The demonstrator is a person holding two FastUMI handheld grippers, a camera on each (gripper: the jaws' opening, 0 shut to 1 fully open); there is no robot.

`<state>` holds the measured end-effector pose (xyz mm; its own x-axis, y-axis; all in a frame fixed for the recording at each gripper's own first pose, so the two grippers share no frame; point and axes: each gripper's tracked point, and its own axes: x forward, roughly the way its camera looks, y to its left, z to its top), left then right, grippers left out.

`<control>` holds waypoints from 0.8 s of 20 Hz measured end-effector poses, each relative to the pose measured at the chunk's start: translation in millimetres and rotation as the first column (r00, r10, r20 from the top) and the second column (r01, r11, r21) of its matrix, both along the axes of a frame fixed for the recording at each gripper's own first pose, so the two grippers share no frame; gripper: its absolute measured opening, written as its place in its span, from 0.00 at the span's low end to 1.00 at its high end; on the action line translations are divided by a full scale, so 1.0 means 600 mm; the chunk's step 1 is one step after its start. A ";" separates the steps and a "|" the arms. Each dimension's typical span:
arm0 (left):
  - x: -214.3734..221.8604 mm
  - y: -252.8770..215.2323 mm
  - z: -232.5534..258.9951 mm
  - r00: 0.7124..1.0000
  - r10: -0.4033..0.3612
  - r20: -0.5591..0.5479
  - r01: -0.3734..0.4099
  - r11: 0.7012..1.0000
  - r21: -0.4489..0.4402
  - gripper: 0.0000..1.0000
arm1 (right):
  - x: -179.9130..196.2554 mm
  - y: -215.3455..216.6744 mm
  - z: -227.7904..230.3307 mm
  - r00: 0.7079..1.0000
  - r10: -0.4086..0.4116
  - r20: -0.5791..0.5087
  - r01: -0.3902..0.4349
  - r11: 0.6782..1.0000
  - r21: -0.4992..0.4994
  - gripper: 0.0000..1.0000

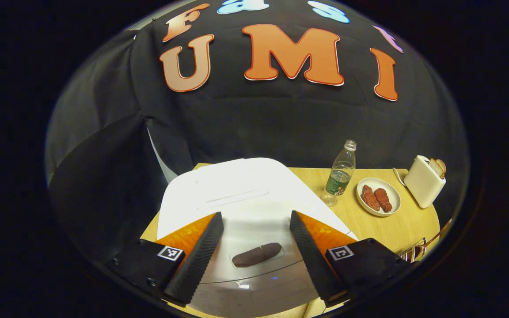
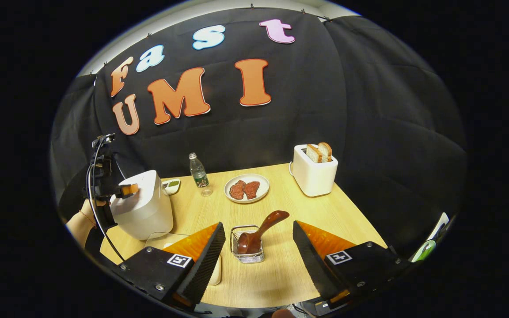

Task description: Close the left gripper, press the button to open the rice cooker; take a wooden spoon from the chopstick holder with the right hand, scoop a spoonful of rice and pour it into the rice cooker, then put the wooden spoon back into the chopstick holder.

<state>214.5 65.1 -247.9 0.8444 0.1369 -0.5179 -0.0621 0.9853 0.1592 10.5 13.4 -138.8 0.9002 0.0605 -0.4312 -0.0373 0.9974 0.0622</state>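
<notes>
The white rice cooker [image 1: 237,194] lies right under my left gripper [image 1: 256,215], lid down. Its dark oval button [image 1: 256,255] sits between the open fingers, untouched. In the right gripper view the cooker [image 2: 144,212] stands at the table's left, with the left gripper [image 2: 124,191] and a hand over its top. A dark wooden spoon [image 2: 263,229] leans in a small wire chopstick holder [image 2: 248,254], bowl down, handle up to the right. My right gripper [image 2: 259,224] is open, hovering short of the holder. A clear container [image 2: 166,238] is half hidden behind its left finger.
On the wooden table [image 2: 281,269] stand a plastic bottle [image 2: 199,174], a plate of meat [image 2: 246,187], a white toaster with bread [image 2: 314,170] and a small dish [image 2: 171,185]. The left gripper view has the bottle [image 1: 340,174], plate [image 1: 378,196] and toaster [image 1: 424,181] at the right.
</notes>
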 end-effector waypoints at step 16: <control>-0.164 0.009 0.521 0.888 -0.070 0.455 0.070 0.997 0.018 1.00 | 0.071 0.044 0.317 0.922 0.060 0.383 -0.028 0.996 -0.089 0.95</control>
<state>116.1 70.6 64.9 0.9948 0.0691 -0.0744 -0.0589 0.9896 0.1309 52.9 39.7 51.4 0.9949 0.0836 -0.0570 -0.0862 0.9952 -0.0458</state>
